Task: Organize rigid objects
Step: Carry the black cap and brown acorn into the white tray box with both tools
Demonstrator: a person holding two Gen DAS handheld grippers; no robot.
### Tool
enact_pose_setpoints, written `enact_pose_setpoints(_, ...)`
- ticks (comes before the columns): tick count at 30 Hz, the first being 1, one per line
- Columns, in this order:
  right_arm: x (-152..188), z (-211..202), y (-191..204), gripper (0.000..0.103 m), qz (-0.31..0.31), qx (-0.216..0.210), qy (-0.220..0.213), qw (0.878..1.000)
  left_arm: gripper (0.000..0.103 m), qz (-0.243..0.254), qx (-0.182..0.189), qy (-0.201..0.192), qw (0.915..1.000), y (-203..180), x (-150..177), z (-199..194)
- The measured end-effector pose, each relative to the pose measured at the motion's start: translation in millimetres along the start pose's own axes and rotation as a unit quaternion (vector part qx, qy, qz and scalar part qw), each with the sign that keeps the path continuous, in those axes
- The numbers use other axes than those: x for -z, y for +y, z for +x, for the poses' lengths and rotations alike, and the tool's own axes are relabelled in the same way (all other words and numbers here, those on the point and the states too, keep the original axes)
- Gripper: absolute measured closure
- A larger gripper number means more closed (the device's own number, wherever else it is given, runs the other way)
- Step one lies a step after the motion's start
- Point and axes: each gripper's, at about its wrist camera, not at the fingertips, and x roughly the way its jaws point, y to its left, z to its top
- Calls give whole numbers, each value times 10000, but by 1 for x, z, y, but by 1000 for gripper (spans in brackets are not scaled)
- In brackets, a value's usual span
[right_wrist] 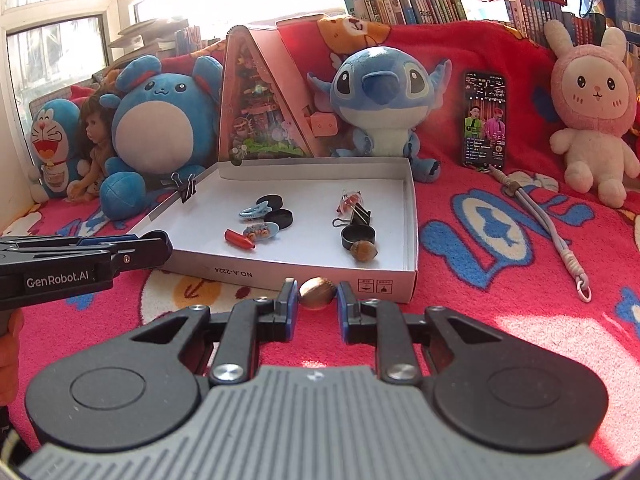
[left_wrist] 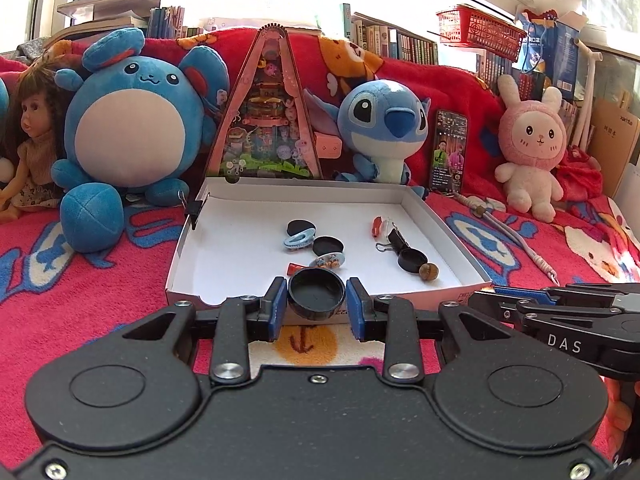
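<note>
My left gripper (left_wrist: 317, 296) is shut on a black round cap (left_wrist: 316, 295), held at the near wall of the white box (left_wrist: 224, 236). My right gripper (right_wrist: 317, 298) is shut on a brown acorn-like nut (right_wrist: 317, 293), just in front of the box's near wall (right_wrist: 280, 276). Inside the box lie black caps (left_wrist: 328, 245), a blue hair clip (left_wrist: 298, 239), a small skateboard toy (left_wrist: 329, 260), a red piece (right_wrist: 239, 239), a black binder clip (right_wrist: 354, 216), another black cap (right_wrist: 357, 235) and a second nut (right_wrist: 363, 251).
Plush toys stand behind the box: a blue round one (left_wrist: 128, 120), Stitch (right_wrist: 380, 92), a pink rabbit (right_wrist: 592, 112), and a doll (left_wrist: 32, 136). A triangular pink toy case (left_wrist: 266, 108) and a phone (right_wrist: 484, 118) lean at the back. A grey lanyard (right_wrist: 556, 236) lies on the red blanket.
</note>
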Motion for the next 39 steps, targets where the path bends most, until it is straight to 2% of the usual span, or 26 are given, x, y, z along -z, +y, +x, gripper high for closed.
enact_pose_setpoints(10, -31, 24, -10, 78, 160, -81, 87, 9998, 73, -121, 112, 49, 9999, 9, -37, 36)
enact_pose_setpoints(17, -56, 47, -18, 78, 362, -110, 264, 9989, 73, -155, -3, 228, 9996, 19, -58, 69)
enact_pose_setpoints(24, -82, 74, -29, 78, 748, -117, 454, 9961, 73, -534, -92, 504, 9973, 37, -79, 104)
enact_pose_setpoints(29, -96, 96, -39, 78, 976, -68, 583, 9935, 73, -695, -124, 656, 9953, 42, -87, 130)
enact_pose_setpoints(34, -107, 118, -41, 78, 979, 89, 611, 9933, 73, -898, -160, 617, 9939, 38, -88, 151)
enact_pose_setpoints(39, -113, 139, -39, 78, 933, 217, 679, 9931, 73, -666, -307, 579, 9956, 26, -89, 167)
